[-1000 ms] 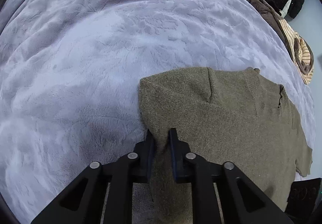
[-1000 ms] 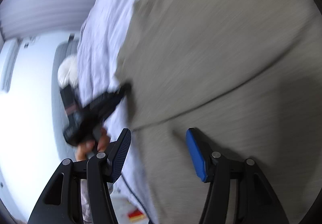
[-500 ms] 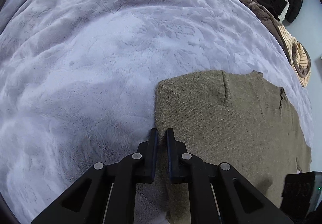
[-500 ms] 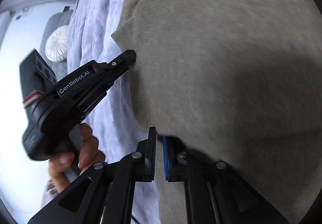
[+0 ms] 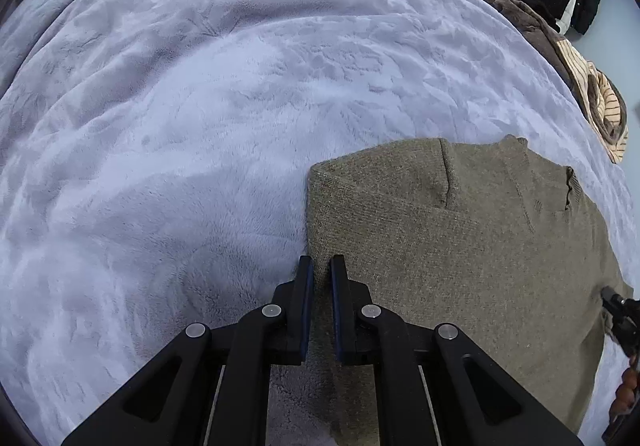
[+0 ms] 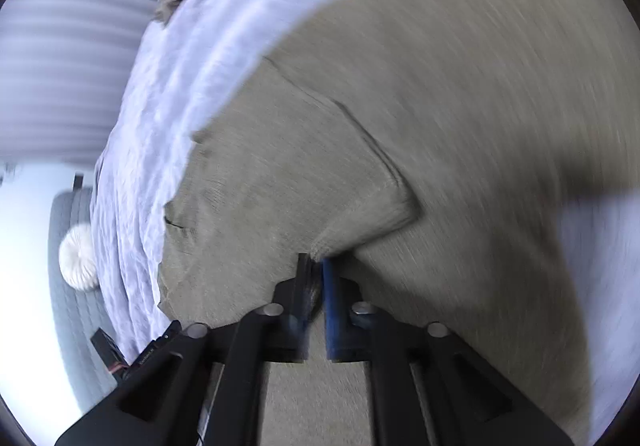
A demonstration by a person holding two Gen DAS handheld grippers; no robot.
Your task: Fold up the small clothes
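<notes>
An olive knit sweater (image 5: 460, 246) was laid flat on a lavender fleece blanket (image 5: 180, 125), partly folded. Its left edge was pinched by the left gripper (image 5: 321, 266), fingers pressed together on the fabric. A raised fold of sweater was nipped by the right gripper (image 6: 316, 266), fingers closed tight; pic blurred. Other clothes (image 5: 560, 45) were heaped at the blanket's far edge.

The left matte black plastic two-finger gripper (image 5: 321, 266) carries 4 round silver screws. The right matte black plastic gripper (image 6: 316, 266) has a blue pad (image 6: 331, 286) lining its right finger.
</notes>
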